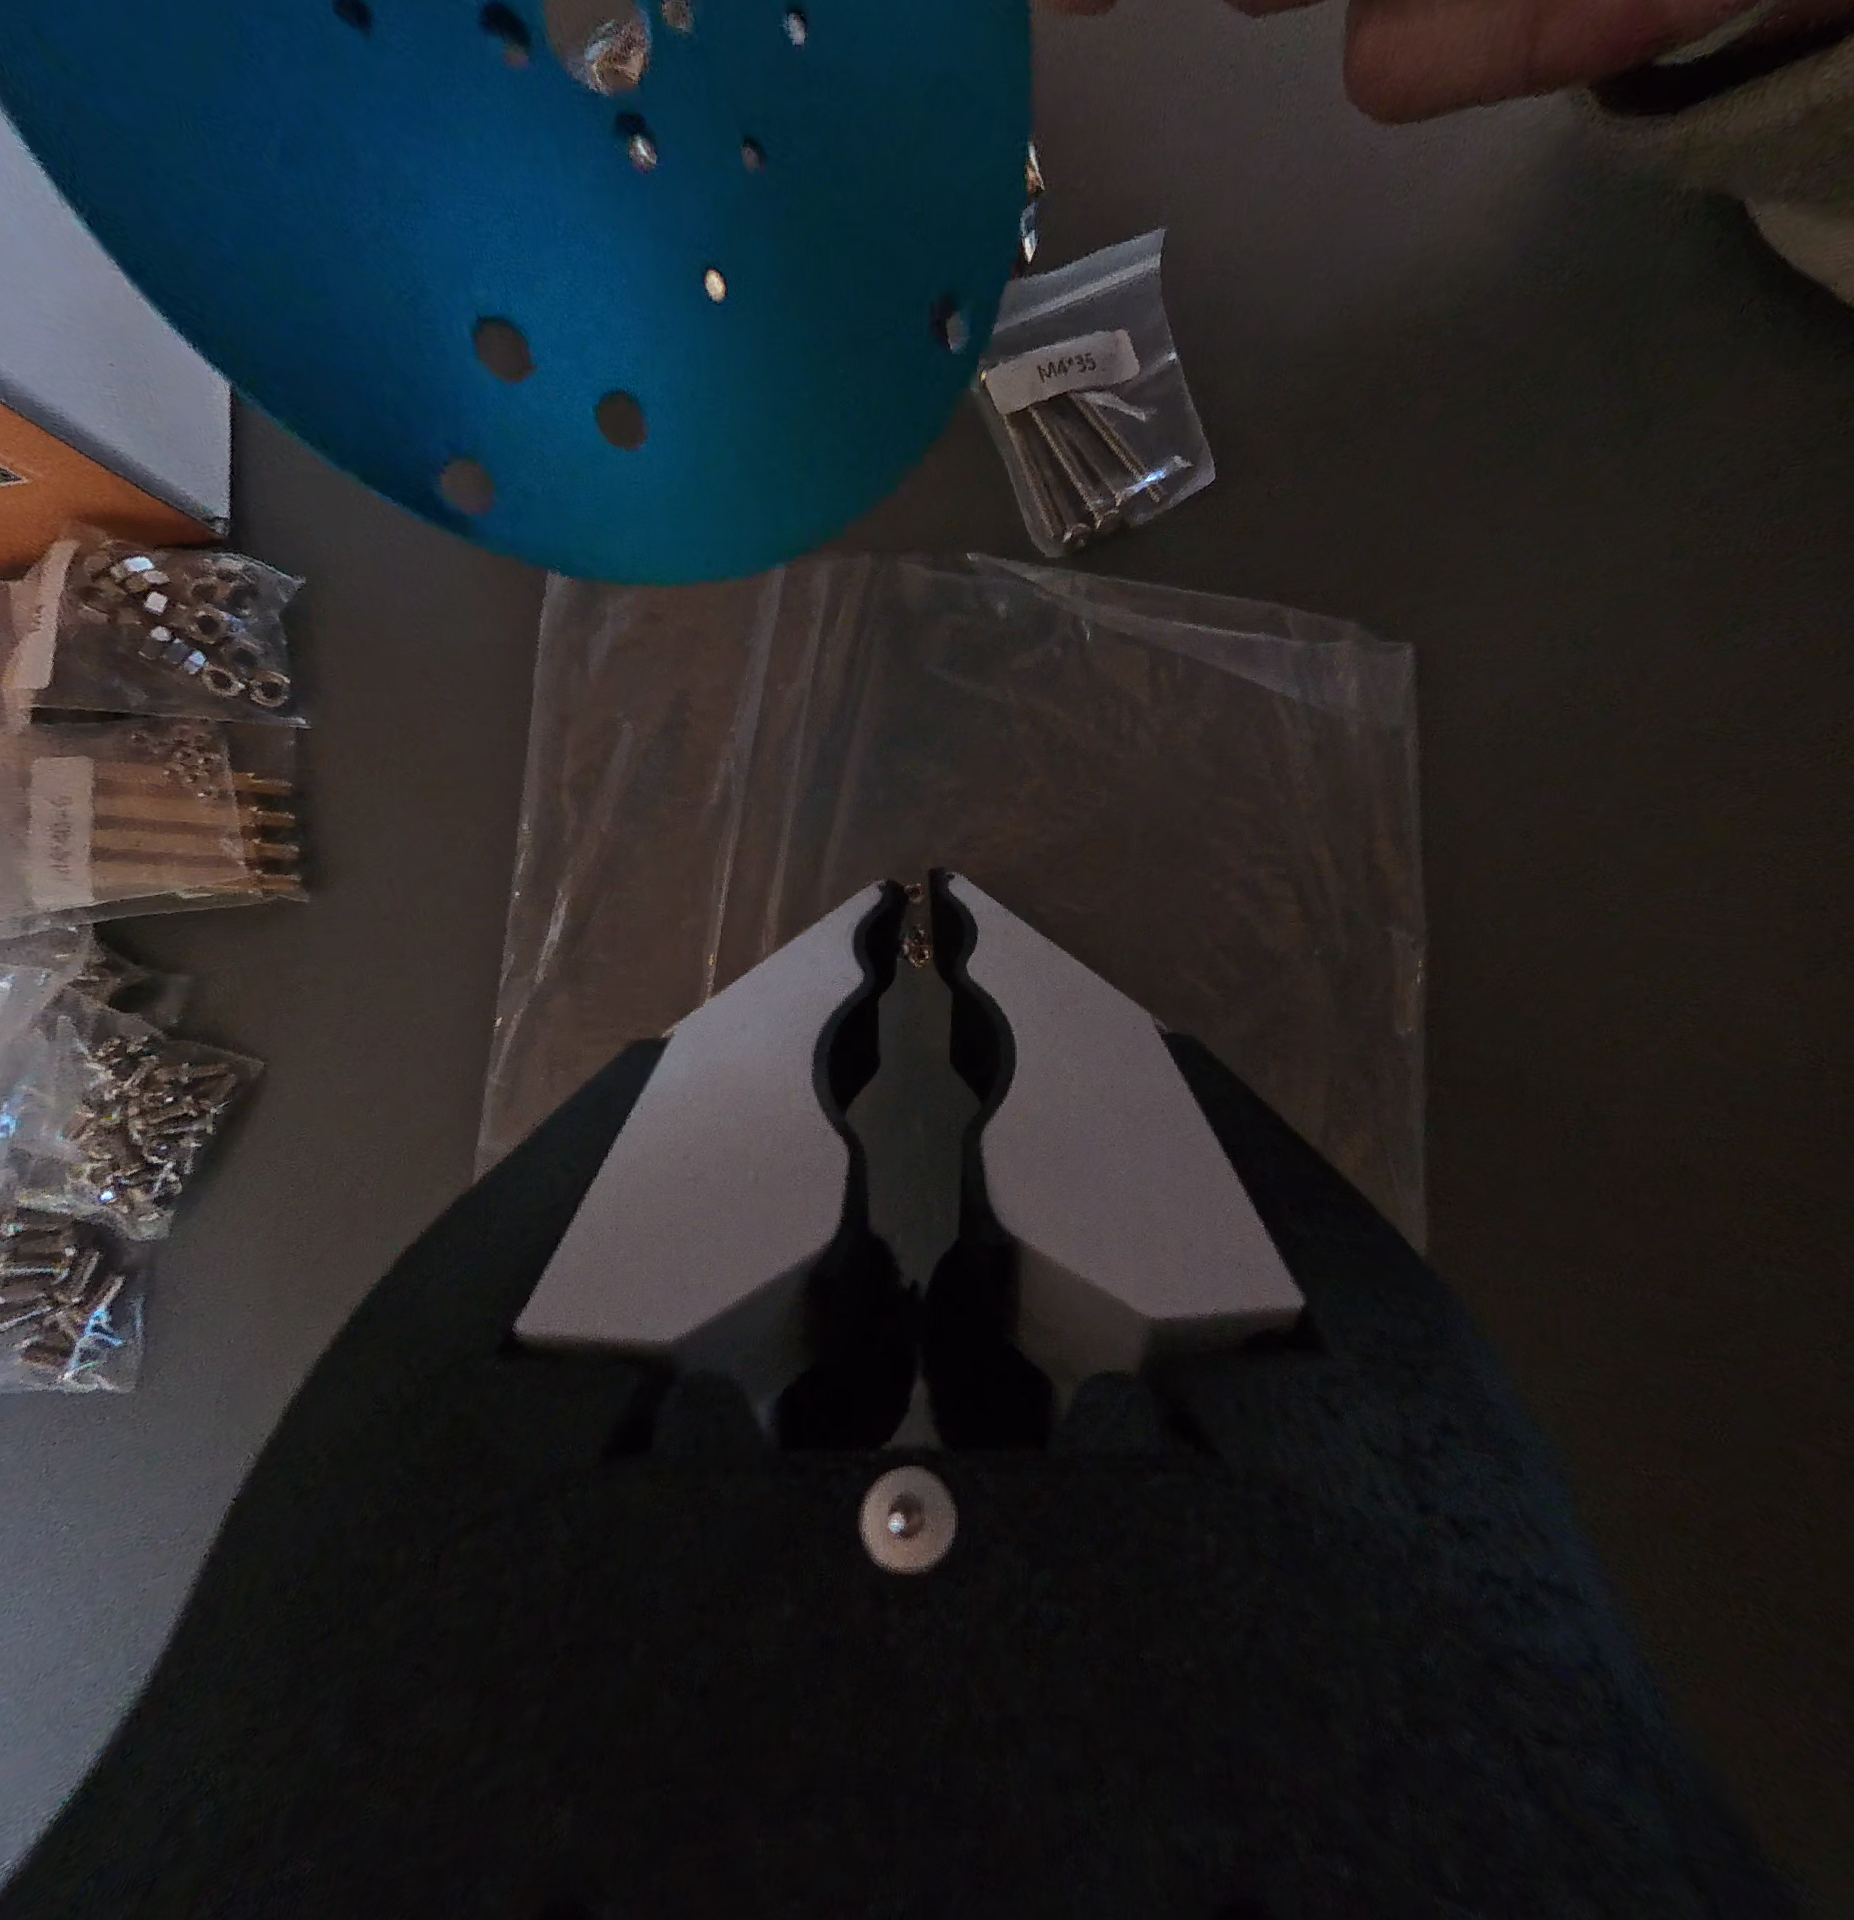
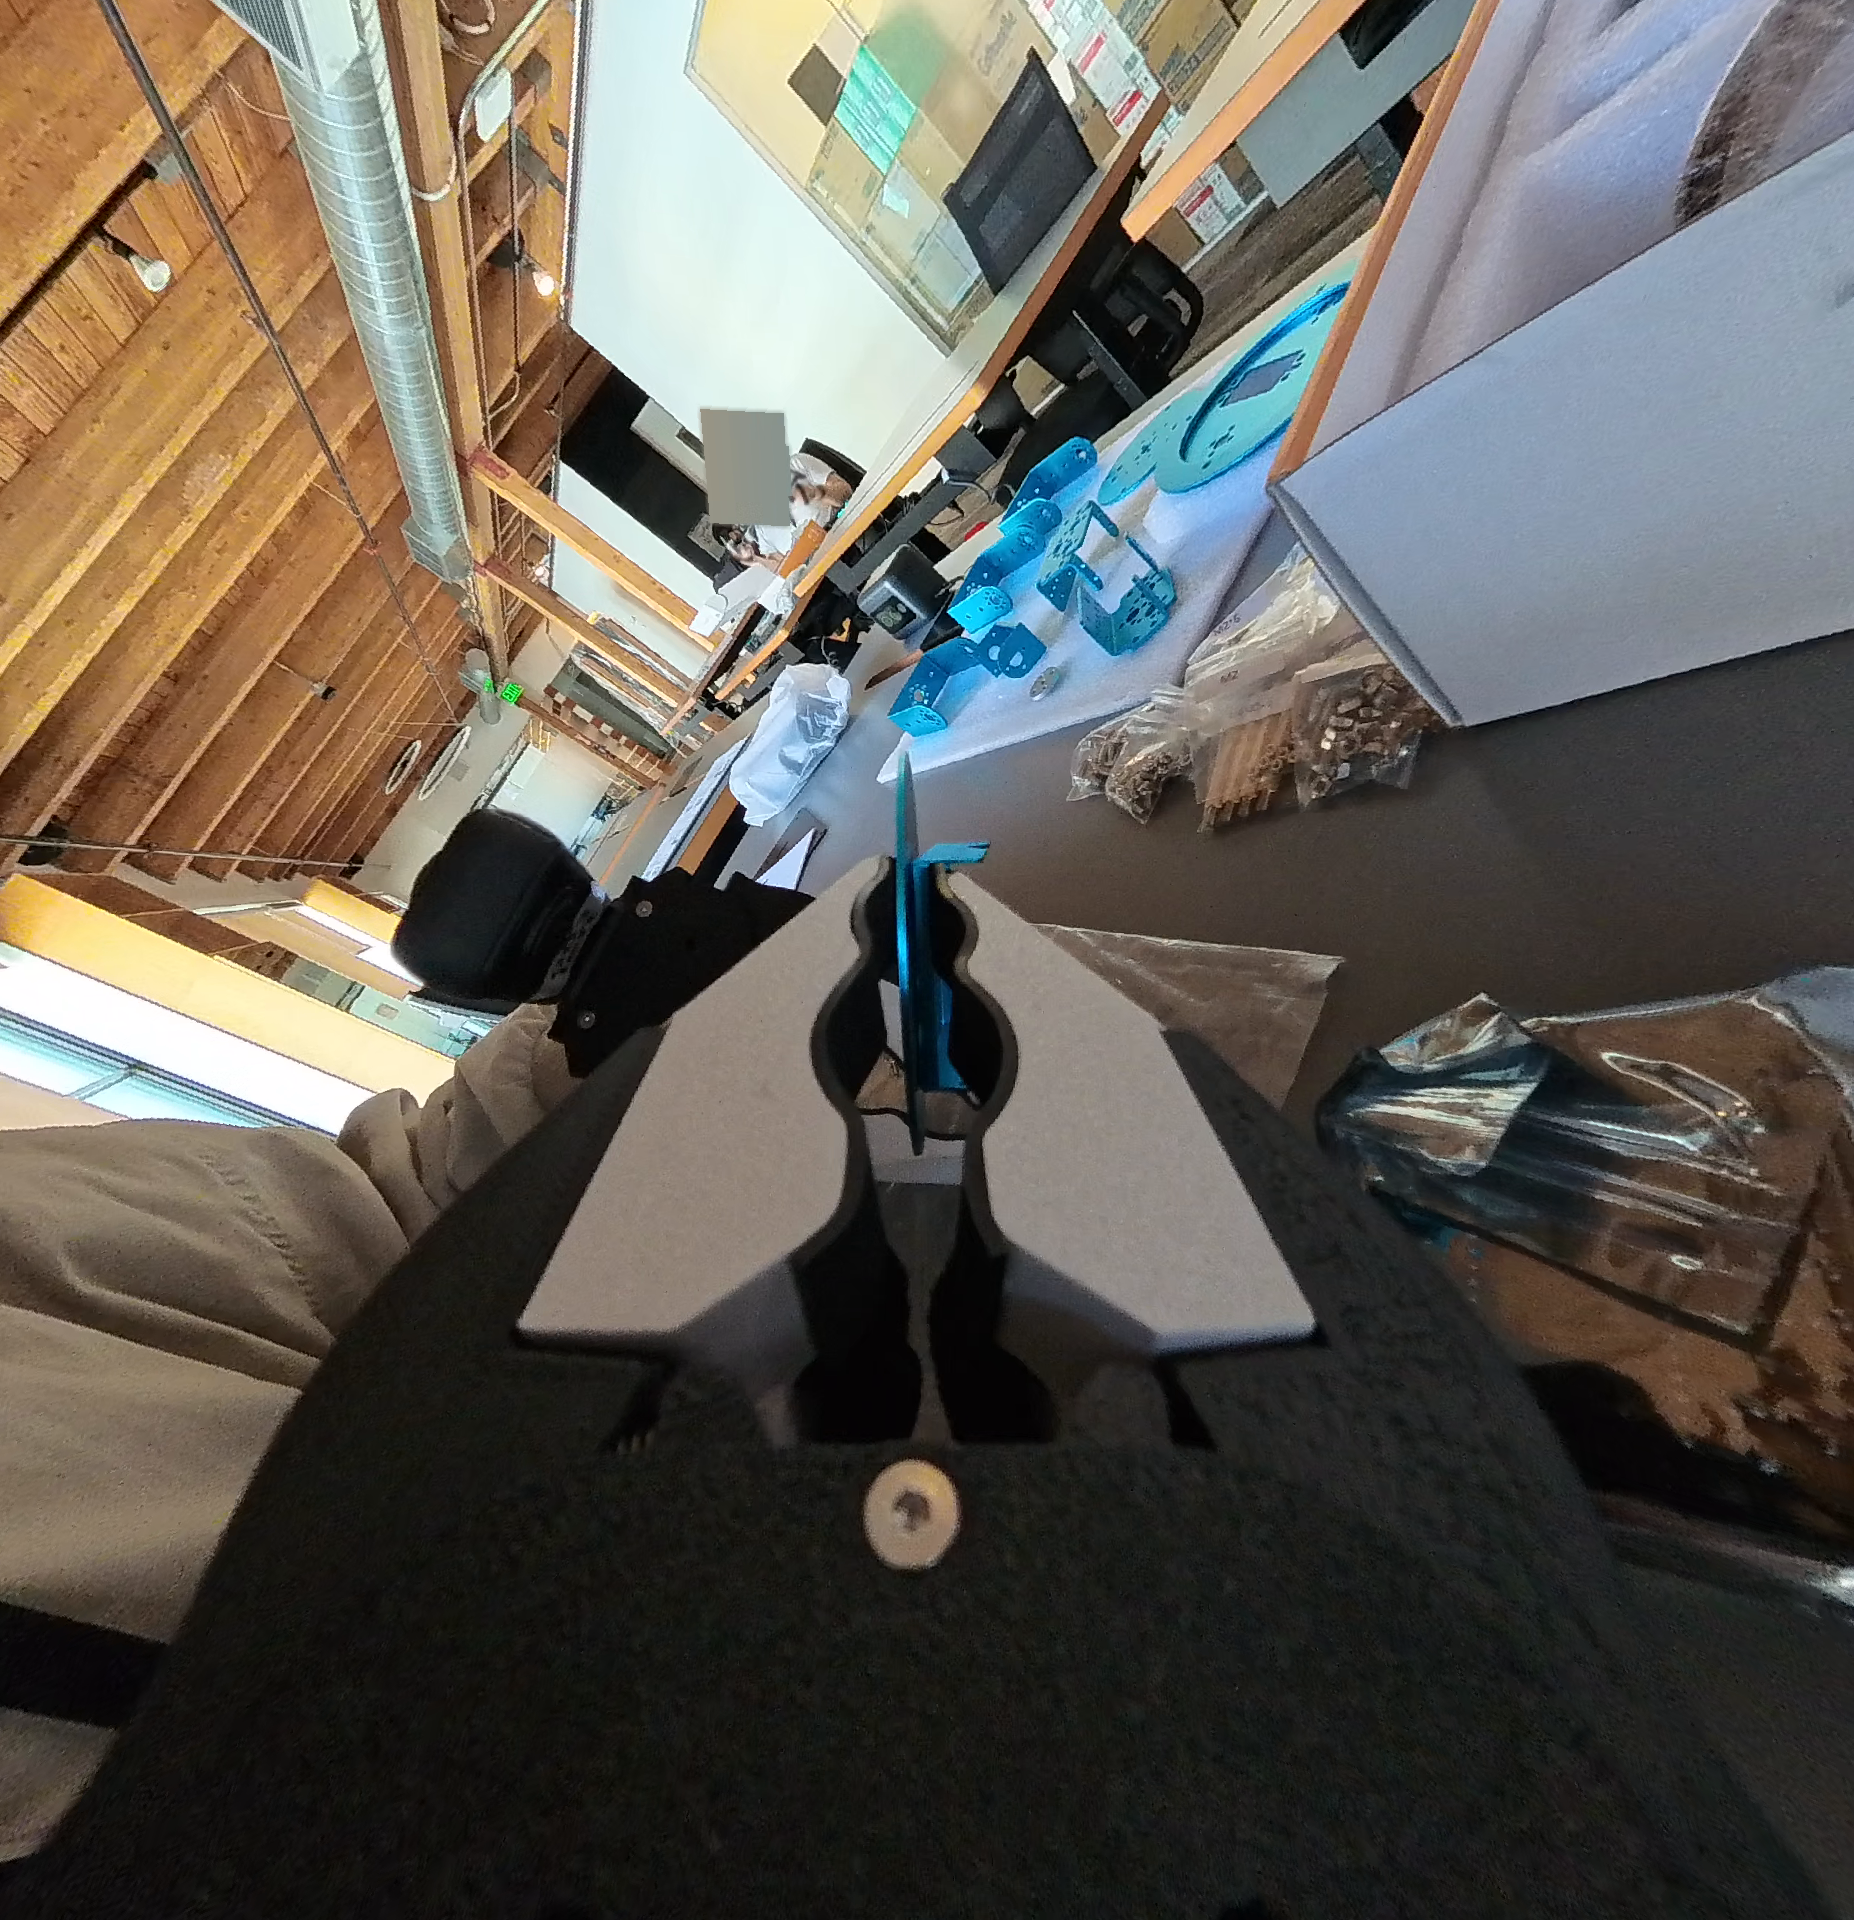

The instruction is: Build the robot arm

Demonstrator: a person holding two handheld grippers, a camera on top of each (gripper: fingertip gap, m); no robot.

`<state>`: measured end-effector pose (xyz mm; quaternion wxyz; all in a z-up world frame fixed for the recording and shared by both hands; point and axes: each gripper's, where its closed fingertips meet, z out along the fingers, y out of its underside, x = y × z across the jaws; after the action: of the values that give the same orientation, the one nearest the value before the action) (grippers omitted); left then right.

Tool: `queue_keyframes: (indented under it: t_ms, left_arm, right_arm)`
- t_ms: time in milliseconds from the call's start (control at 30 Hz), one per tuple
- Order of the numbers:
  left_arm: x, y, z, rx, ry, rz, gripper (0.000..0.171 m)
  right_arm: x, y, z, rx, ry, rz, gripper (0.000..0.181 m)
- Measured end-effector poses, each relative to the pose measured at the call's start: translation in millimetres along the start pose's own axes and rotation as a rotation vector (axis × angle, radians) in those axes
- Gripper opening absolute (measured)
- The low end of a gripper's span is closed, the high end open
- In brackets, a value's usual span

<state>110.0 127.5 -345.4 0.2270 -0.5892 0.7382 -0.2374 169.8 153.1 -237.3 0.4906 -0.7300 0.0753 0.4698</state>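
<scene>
My left gripper points down at the dark table and is shut on a small metal screw, held above an empty clear plastic bag. A round blue metal plate with several holes hangs tilted above the table at the upper left of the left wrist view. My right gripper is shut on that blue plate, seen edge-on with a blue bracket fixed to it. The left gripper's black body shows just left of the right gripper.
Bags of nuts, standoffs and screws lie at the left by a box; a bag of long screws lies by the plate. Several blue brackets, hardware bags, a grey box and crumpled foil bag occupy the table. A sleeve is at left. Across from one pair of fingers to the other is roughly 12 cm.
</scene>
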Motion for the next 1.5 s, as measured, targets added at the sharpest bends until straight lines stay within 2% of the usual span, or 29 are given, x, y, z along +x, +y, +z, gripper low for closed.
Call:
queue_keyframes:
  t_ms: [333,533,633,700,833,1500]
  left_arm:
    - [-0.2,-0.9,-2.4,0.018,-0.013,0.013,0.001]
    - [-4.5,-25.2,-29.5,0.124,-0.099,0.062,0.000]
    - [-7.1,-22.5,-37.9,0.111,-0.135,0.075,0.000]
    - [-8.0,-12.3,-34.9,0.087,-0.118,0.036,0.003]
    - [-5.2,5.7,-17.9,0.047,-0.018,-0.101,0.021]
    - [2.7,7.4,-5.8,0.029,-0.064,-0.124,0.007]
  right_arm:
    - [4.0,0.1,-0.3,0.000,-0.012,0.044,0.003]
    - [11.0,7.5,3.8,-0.033,-0.006,0.093,0.003]
    - [13.7,11.3,5.6,-0.051,0.006,0.099,0.003]
    - [13.5,10.8,5.7,-0.048,0.005,0.098,0.003]
    - [12.9,10.8,5.7,-0.048,0.006,0.090,0.003]
    - [8.8,10.3,5.8,-0.048,-0.003,0.071,0.003]
